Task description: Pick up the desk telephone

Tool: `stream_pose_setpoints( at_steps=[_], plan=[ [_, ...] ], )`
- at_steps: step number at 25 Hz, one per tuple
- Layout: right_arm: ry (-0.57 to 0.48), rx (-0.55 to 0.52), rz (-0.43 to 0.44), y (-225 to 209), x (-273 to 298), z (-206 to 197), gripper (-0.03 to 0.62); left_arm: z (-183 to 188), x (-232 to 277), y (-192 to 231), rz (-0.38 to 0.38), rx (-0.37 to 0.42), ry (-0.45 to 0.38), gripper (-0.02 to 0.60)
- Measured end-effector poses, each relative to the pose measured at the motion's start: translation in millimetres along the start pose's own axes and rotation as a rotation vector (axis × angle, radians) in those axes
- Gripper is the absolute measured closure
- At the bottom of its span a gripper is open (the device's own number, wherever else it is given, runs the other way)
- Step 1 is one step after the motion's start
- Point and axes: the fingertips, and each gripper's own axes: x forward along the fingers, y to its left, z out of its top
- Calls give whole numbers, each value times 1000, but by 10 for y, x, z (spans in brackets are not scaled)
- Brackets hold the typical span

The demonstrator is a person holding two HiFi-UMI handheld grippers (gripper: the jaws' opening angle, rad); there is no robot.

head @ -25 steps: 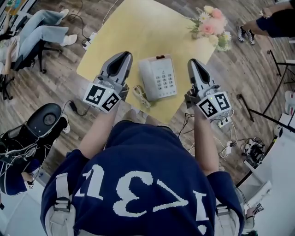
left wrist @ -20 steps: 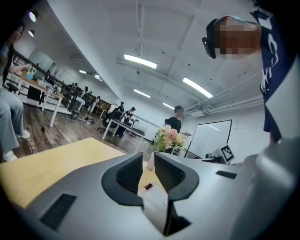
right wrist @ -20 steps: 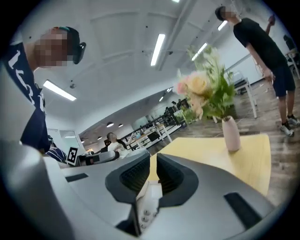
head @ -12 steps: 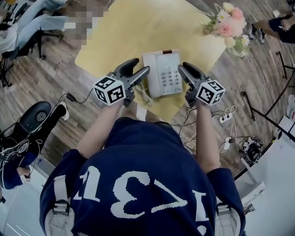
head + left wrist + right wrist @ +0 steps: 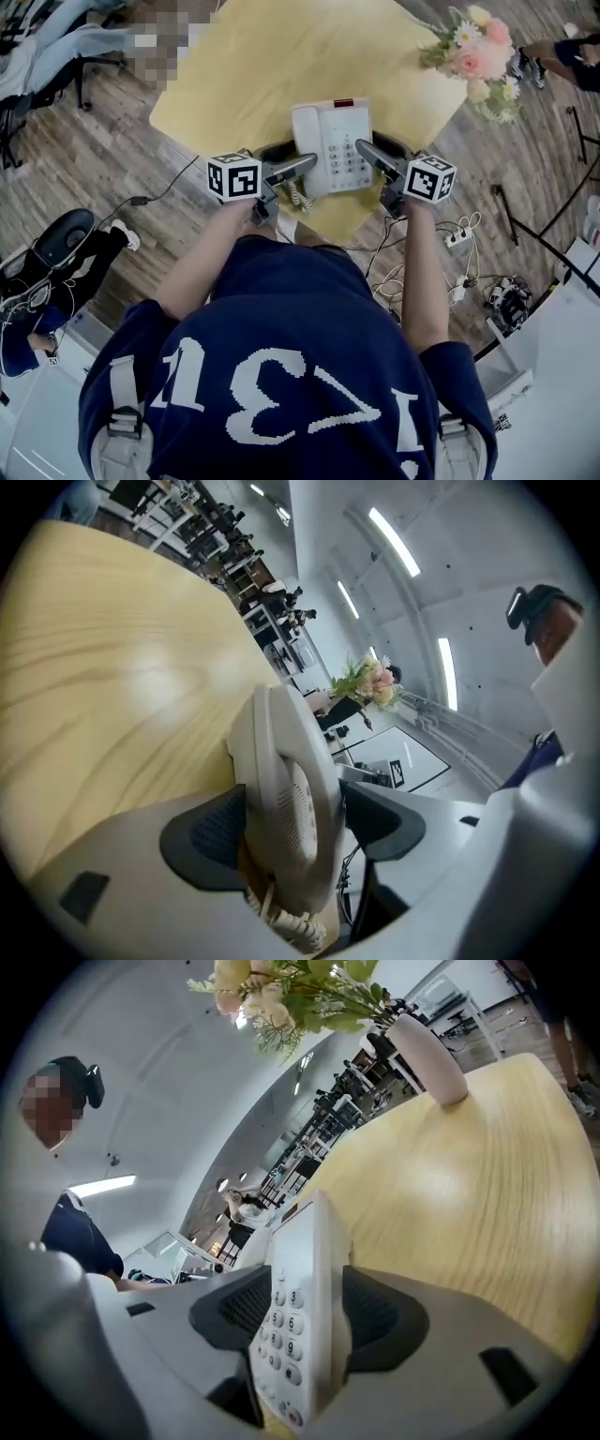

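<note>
A white desk telephone (image 5: 330,148) lies flat on the yellow table (image 5: 281,66), near its front corner. My left gripper (image 5: 298,161) is at the phone's left side; its jaws are opening, and the handset edge (image 5: 286,799) stands between the dark pads (image 5: 214,832). The coiled cord (image 5: 292,932) hangs below them. At the phone's right side, my right gripper (image 5: 367,150) has its jaws opening as well, with the keypad edge (image 5: 298,1309) between its pads (image 5: 380,1314). Neither pair of pads clearly presses on the phone.
A white vase (image 5: 427,1058) of pink flowers (image 5: 473,61) stands at the table's far right corner. Cables and a power strip (image 5: 457,242) lie on the wooden floor at the right. A seated person's legs (image 5: 66,47) show at the far left.
Both grippers have come down from above the table to its level, rolled, and closed in on the phone's two sides. Their jaws went from shut to wide apart.
</note>
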Motion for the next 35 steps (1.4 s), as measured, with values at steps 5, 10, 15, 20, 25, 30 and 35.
stream_pose_setpoints(
  at_steps=[5, 10, 15, 20, 25, 30, 35],
  plan=[
    [-32, 41, -54, -79, 12, 15, 378, -11, 30, 18, 22, 8, 20, 261],
    [-90, 36, -116, -69, -6, 30, 432, 3, -1, 3, 49, 16, -16, 262],
    [-155, -8, -80, 147, -105, 153, 447, 93, -106, -180, 64, 153, -38, 268],
    [-292, 23, 13, 463, -214, 362, 464, 481, -303, -470, 29, 320, -104, 274],
    [-396, -38, 70, 893, -375, 686, 473, 901, -497, -921, -11, 493, -163, 278],
    [-487, -192, 86, 1388, -617, 1040, 476, 1197, -670, -1428, -64, 678, -212, 278],
    [-552, -302, 86, 1811, -680, 1276, 480, 1449, -914, -1693, -127, 769, -243, 278]
  ],
)
